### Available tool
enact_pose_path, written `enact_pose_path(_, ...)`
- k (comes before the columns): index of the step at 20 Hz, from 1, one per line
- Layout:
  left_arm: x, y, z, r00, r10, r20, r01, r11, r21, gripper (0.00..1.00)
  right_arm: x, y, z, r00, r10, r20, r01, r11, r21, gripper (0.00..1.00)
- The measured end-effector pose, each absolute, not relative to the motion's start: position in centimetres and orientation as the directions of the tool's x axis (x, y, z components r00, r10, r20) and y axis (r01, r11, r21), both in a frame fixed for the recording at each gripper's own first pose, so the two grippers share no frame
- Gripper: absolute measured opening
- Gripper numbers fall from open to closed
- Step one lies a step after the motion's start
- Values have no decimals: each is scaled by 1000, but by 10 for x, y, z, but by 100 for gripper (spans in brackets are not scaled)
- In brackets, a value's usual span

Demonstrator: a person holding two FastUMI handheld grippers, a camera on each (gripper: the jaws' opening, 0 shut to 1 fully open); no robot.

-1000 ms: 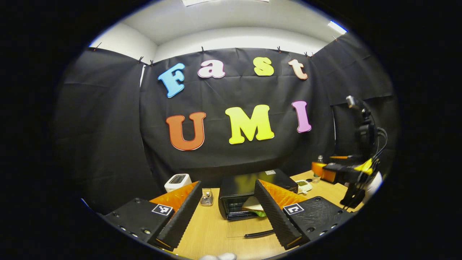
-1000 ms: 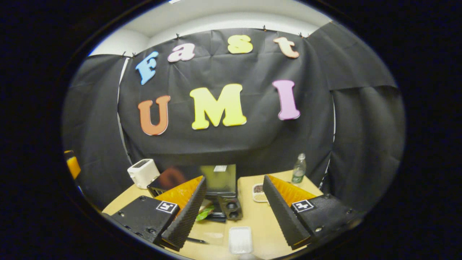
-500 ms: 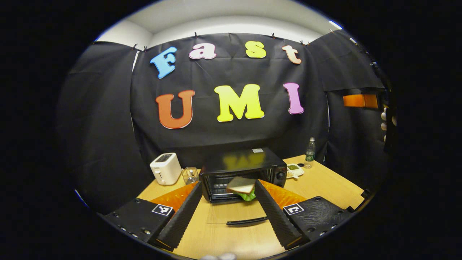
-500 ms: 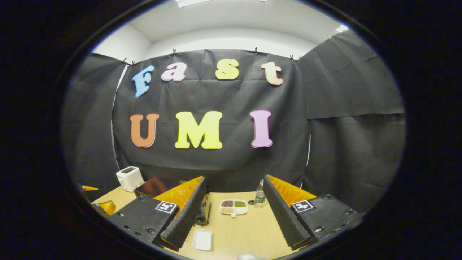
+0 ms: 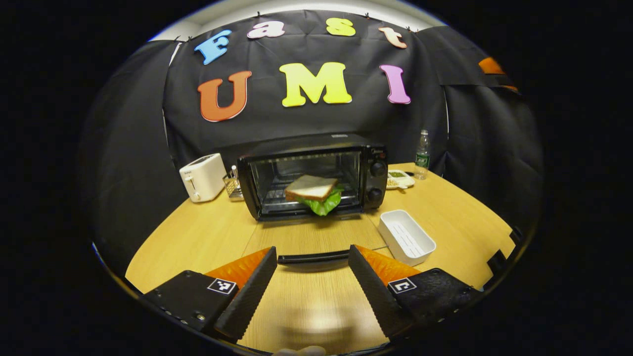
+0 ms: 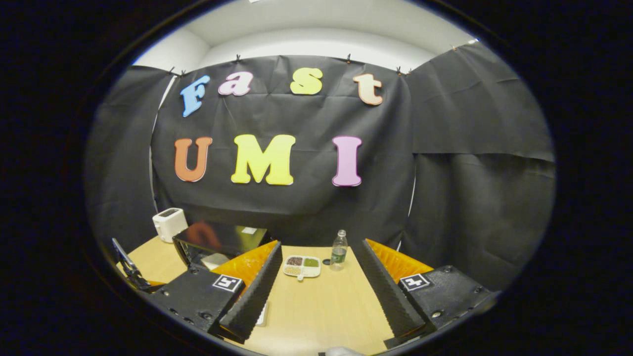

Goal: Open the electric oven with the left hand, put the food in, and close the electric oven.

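Electric oven (image 5: 312, 175): stands near the back of the worktop (image 5: 198, 237), door (image 5: 316, 237) folded fully down and lying flat toward the camera, with its dark handle (image 5: 312, 257) at the near edge. Cavity open.

Food: a sandwich (image 5: 312, 190) of white bread over green lettuce rests on the wire rack inside the oven cavity, at its front; the lettuce overhangs the rack edge.

Left gripper (image 5: 312, 277): fingers spread wide, holding nothing. In the left gripper view the door handle lies between the two fingertips, with no contact visible.

Right gripper (image 6: 317, 279): fingers spread wide, holding nothing, above bare worktop. In the right gripper view the oven appears at the left, behind the left finger.

Other containers:
- White tray (image 5: 406, 236), rectangular, on the worktop to the right of the open door; empty.
- Divided dish (image 6: 302, 266), with dark, green and pale contents in separate compartments.
- Bottle (image 6: 339, 249), upright, just beside the dish.
- White toaster (image 5: 203, 176), left of the oven; slot contents cannot be determined.
- Small wire holder (image 5: 231, 184), between toaster and oven.
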State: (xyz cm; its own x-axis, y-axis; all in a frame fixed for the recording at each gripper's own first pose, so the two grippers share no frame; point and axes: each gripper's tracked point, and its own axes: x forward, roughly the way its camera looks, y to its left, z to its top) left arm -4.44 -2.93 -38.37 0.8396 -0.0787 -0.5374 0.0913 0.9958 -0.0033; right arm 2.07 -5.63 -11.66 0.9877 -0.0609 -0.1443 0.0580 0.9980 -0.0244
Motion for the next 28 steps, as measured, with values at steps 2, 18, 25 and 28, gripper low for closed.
enact_pose_path(2,-42,-33,-404,822,-76,-564,88,996,-7,96,19,-61,-117,987,-71,-146,67,997,-30,95)
enact_pose_path(18,-13,-39,-457,786,-67,-615,81,997,-5,96,28,-56,-116,985,-87,-149,81,996,-49,96)
enact_pose_path(25,-12,-39,-462,773,-59,-632,65,998,-14,95,36,-60,-126,981,-83,-177,77,996,-39,96)
enact_pose_path(28,-8,-39,-459,772,-60,-633,64,998,-16,95,37,-59,-126,981,-75,-180,70,997,-30,96)
